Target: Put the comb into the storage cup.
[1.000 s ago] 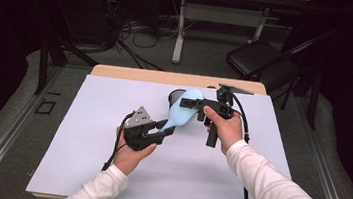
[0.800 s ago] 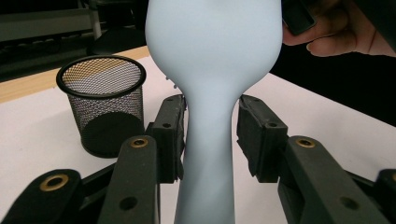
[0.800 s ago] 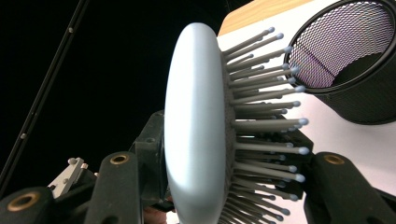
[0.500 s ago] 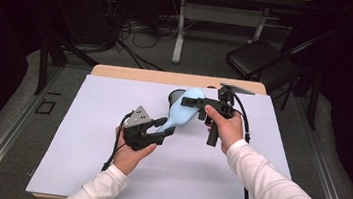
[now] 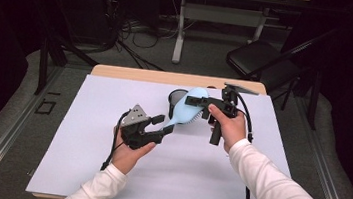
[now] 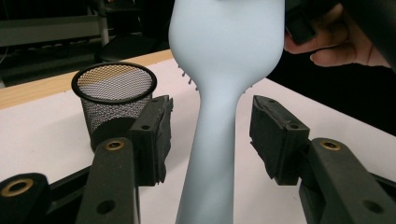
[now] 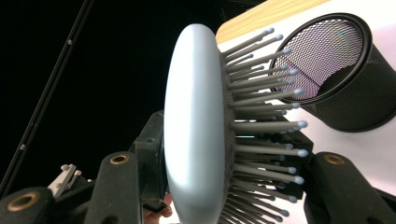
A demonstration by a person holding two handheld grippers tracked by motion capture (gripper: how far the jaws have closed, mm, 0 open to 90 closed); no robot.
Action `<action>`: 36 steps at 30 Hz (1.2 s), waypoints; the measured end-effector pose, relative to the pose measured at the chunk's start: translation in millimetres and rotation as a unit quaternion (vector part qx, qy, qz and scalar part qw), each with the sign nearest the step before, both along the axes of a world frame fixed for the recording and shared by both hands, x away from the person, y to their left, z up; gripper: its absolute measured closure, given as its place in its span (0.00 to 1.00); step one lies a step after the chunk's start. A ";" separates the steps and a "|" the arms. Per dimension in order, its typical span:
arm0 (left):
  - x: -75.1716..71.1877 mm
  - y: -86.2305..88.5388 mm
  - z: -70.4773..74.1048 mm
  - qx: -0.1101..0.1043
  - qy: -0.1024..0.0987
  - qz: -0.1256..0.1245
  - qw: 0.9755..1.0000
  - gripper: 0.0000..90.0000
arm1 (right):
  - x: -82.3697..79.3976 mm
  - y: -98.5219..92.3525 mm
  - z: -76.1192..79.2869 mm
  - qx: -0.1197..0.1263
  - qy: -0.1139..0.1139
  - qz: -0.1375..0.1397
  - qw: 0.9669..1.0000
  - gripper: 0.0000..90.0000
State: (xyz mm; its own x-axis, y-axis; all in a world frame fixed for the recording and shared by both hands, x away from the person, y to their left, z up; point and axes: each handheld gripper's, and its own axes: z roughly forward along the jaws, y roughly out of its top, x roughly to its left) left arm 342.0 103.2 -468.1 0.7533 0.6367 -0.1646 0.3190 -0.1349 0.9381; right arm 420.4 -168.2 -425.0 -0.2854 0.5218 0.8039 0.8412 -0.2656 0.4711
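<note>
Left gripper point(image 5: 160, 124) jaws just opened off hairbrush point(image 5: 186, 112) handle, centre frame; right gripper point(image 5: 199, 101) pinches brush head beside mesh cup point(image 5: 176, 97)

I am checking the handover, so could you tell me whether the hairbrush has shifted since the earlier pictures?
No. In the high view the hairbrush sits at the same spot beside the mesh cup, held in the right claw.

White long sleeves point(image 5: 274, 191); black tongs point(image 6: 210, 135) with brass-ringed screw holes.
</note>
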 end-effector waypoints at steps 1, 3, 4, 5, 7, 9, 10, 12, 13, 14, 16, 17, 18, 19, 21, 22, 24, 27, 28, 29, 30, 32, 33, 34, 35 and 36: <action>0.0 1.0 0.9 -0.001 0.000 0.002 1.000 0.53 | 0.1 -0.2 -0.3 0.000 0.000 -0.001 1.000 0.53; 0.6 3.1 2.3 -0.006 0.000 0.004 1.000 0.53 | 0.2 -0.7 -0.7 -0.001 0.001 0.000 1.000 0.53; 1.2 4.3 2.6 -0.008 0.001 0.005 1.000 0.53 | 0.2 -0.9 -0.9 -0.001 0.000 0.000 1.000 0.53; 2.0 5.6 2.8 -0.009 0.003 0.006 1.000 0.53 | 0.3 -1.1 -1.2 -0.003 -0.001 0.000 1.000 0.53; 3.5 7.8 2.7 -0.010 0.005 0.013 1.000 0.52 | 0.3 -1.6 -1.4 -0.004 -0.001 0.000 1.000 0.53; 4.9 10.2 2.6 -0.009 0.006 0.017 1.000 0.52 | 0.2 -1.7 -1.1 -0.003 -0.001 -0.002 1.000 0.53; 5.3 10.9 2.7 -0.008 0.006 0.021 1.000 0.51 | 0.2 -2.2 -1.0 -0.004 -0.001 0.000 1.000 0.53; 6.6 12.1 2.2 -0.005 0.006 0.027 1.000 0.50 | 0.1 -2.4 -0.9 -0.003 -0.001 -0.001 1.000 0.53; 7.1 12.4 2.1 -0.002 0.006 0.031 1.000 0.50 | 0.1 -2.7 -1.0 -0.004 -0.003 -0.001 1.000 0.53; 7.9 12.8 1.6 -0.001 0.006 0.032 0.999 0.50 | 0.1 -2.8 -0.9 -0.004 -0.003 -0.001 1.000 0.53; 8.9 13.1 1.0 0.000 0.008 0.038 0.999 0.49 | -0.1 -3.3 -0.9 -0.006 -0.004 -0.002 1.000 0.53; 9.5 13.5 0.8 0.002 0.008 0.039 0.999 0.49 | -0.2 -3.7 -0.8 -0.008 -0.004 -0.002 1.000 0.53; 9.8 13.4 0.5 0.005 0.006 0.040 0.999 0.49 | -0.3 -3.8 -0.8 -0.009 -0.006 -0.004 1.000 0.53; 10.0 13.4 0.4 0.008 0.006 0.041 0.999 0.49 | -0.3 -4.2 -0.7 -0.010 -0.006 -0.004 1.000 0.53; 10.6 13.0 -0.2 0.010 0.009 0.043 0.999 0.49 | -0.4 -5.0 -0.6 -0.009 -0.006 -0.004 1.000 0.53; 11.1 13.1 -0.5 0.012 0.009 0.043 0.999 0.49 | -0.4 -5.4 -0.6 -0.009 -0.006 -0.004 1.000 0.53; 11.9 13.4 -1.0 0.015 0.010 0.044 0.999 0.48 | -0.4 -6.0 -0.9 -0.009 -0.006 -0.005 1.000 0.53; 14.0 14.5 -1.8 0.020 0.010 0.047 0.999 0.47 | -0.5 -7.0 -1.0 -0.011 -0.007 -0.005 1.000 0.53; 14.5 14.8 -2.3 0.020 0.009 0.049 0.999 0.47 | -0.6 -7.3 -0.8 -0.011 -0.007 -0.005 1.000 0.53; 15.2 15.3 -2.5 0.024 0.008 0.052 0.998 0.46 | -0.6 -7.5 -0.8 -0.010 -0.007 -0.006 1.000 0.53; 16.1 15.9 -2.9 0.027 0.008 0.052 0.998 0.46 | -0.7 -7.7 -0.6 -0.009 -0.006 -0.005 1.000 0.53; 18.1 17.0 -3.8 0.029 0.005 0.052 0.998 0.45 | -0.7 -7.9 -0.4 -0.009 -0.006 -0.006 1.000 0.53; 19.0 17.4 -4.4 0.032 0.005 0.052 0.998 0.45 | -0.7 -8.0 -0.4 -0.009 -0.007 -0.006 1.000 0.53; 20.0 17.9 -4.9 0.036 0.007 0.051 0.998 0.45 | -0.7 -8.1 -0.2 -0.008 -0.007 -0.006 1.000 0.53; 20.6 18.1 -5.5 0.037 0.008 0.053 0.998 0.45 | -0.7 -8.2 -0.1 -0.009 -0.008 -0.007 1.000 0.53; 21.3 18.5 -6.1 0.038 0.008 0.052 0.998 0.45 | -0.7 -8.3 0.0 -0.008 -0.008 -0.008 1.000 0.53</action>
State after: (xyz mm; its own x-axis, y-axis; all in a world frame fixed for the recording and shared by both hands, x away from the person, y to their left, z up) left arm 363.3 121.7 -474.2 0.6794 0.7230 -0.1251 0.3504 -0.1698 0.9211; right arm 419.6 -176.5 -425.0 -0.2897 0.5393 0.7907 0.8298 -0.2702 0.4884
